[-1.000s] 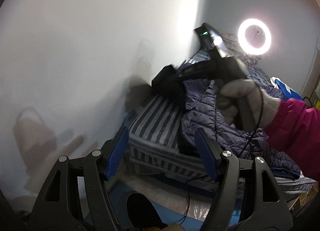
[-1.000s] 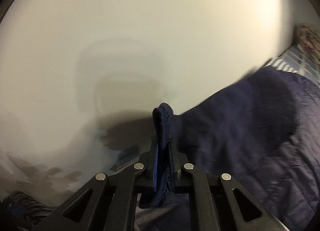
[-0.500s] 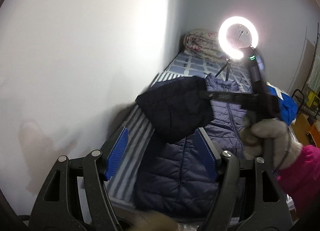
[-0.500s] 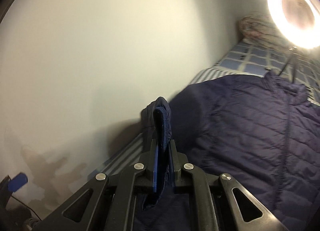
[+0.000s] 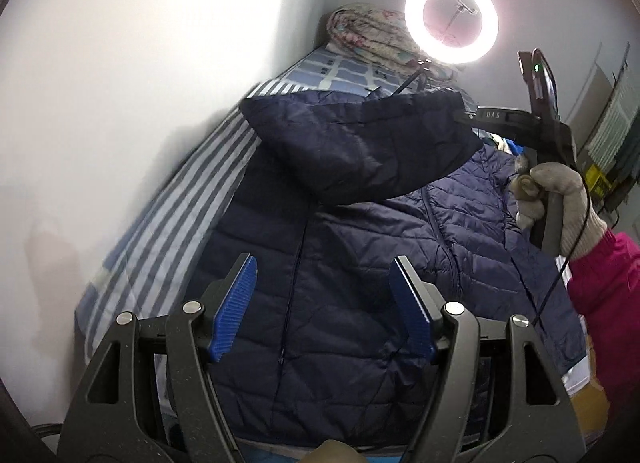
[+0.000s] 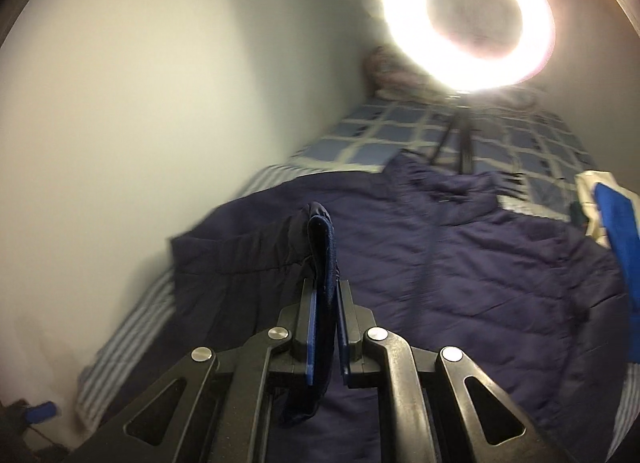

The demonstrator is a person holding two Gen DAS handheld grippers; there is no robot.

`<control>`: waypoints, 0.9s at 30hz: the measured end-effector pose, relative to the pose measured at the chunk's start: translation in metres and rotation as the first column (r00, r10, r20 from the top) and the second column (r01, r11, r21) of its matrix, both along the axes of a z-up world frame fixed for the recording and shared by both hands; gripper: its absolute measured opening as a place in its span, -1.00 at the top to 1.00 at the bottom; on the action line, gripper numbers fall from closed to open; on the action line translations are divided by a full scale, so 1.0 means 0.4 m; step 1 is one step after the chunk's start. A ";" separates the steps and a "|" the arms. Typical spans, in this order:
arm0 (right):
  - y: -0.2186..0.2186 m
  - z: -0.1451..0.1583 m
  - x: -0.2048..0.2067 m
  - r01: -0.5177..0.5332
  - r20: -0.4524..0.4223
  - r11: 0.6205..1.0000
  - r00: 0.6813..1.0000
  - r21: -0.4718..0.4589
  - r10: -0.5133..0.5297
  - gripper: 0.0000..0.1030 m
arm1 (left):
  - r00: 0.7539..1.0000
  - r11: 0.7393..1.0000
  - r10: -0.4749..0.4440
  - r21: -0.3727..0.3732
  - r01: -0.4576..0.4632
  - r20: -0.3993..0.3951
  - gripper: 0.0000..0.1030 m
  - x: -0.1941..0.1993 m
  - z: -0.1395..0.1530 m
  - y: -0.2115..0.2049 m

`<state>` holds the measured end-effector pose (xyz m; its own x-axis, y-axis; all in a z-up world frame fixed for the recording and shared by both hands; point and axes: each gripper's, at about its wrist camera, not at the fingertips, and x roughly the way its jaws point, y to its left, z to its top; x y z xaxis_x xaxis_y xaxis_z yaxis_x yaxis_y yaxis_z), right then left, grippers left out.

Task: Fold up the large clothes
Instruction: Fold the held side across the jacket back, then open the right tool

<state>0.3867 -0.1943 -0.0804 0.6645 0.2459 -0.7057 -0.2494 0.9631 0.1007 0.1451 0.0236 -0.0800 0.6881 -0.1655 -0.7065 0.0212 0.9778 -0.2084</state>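
Note:
A navy quilted puffer jacket [image 5: 360, 263] lies front up on a striped bed [image 5: 180, 215]; it also shows in the right wrist view [image 6: 460, 263]. My right gripper [image 6: 325, 283] is shut on the jacket's sleeve cuff [image 6: 320, 231] and holds the sleeve [image 5: 360, 143] lifted across the chest. In the left wrist view the right gripper [image 5: 464, 115] is at the upper right, held by a gloved hand [image 5: 556, 199]. My left gripper [image 5: 324, 303] is open and empty above the jacket's lower front.
A white wall [image 5: 120, 103] runs along the bed's left side. A lit ring light [image 5: 452, 19] on a tripod stands at the bed's far end, next to a rolled floral quilt [image 5: 368, 35]. A blue and white cloth [image 6: 608, 223] lies at the right.
Both grippers have swung from facing the wall to over the bed. The right gripper has carried the sleeve up and across to the right, over the jacket. The left gripper stays open.

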 end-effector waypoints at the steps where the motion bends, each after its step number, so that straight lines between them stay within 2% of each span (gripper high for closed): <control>1: -0.039 -0.004 0.012 0.023 0.011 1.000 1.000 -0.010 -0.023 0.87 | 1.000 1.000 -0.010 0.020 0.010 0.011 -0.37 0.002 0.009 -0.009; 4: -0.139 -0.032 0.043 0.088 0.019 0.996 0.996 -0.002 -0.088 0.87 | 0.999 0.999 -0.017 0.052 0.016 0.030 -0.37 0.010 0.019 -0.026; 9: -0.274 -0.135 0.097 0.199 -0.029 0.980 0.980 -0.027 -0.199 0.87 | 1.000 0.999 -0.017 0.038 0.016 0.020 -0.37 0.042 0.009 -0.046; 15: -0.334 -0.215 0.157 0.245 -0.056 0.965 0.966 -0.090 -0.251 0.87 | 0.999 0.998 -0.031 0.059 0.030 0.019 -0.37 0.065 -0.002 -0.078; 20: -0.400 -0.234 0.194 0.313 -0.083 0.946 0.944 -0.081 -0.320 0.87 | 0.999 0.997 -0.041 0.059 0.040 0.016 -0.37 0.073 -0.004 -0.094; 24: -0.398 -0.258 0.214 0.306 -0.102 0.944 0.942 -0.119 -0.318 0.87 | 0.999 0.997 -0.048 0.062 0.047 0.024 -0.37 0.067 -0.001 -0.099; 27: -0.387 -0.276 0.219 0.302 -0.123 0.942 0.939 -0.150 -0.321 0.74 | 0.998 0.997 -0.050 0.065 0.048 0.025 -0.37 0.064 0.003 -0.102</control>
<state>0.4742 -0.3490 -0.1908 0.5825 -0.0546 -0.8110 0.0728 0.9972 -0.0148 0.1707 -0.0172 -0.0789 0.6990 -0.1543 -0.6983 0.0740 0.9868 -0.1440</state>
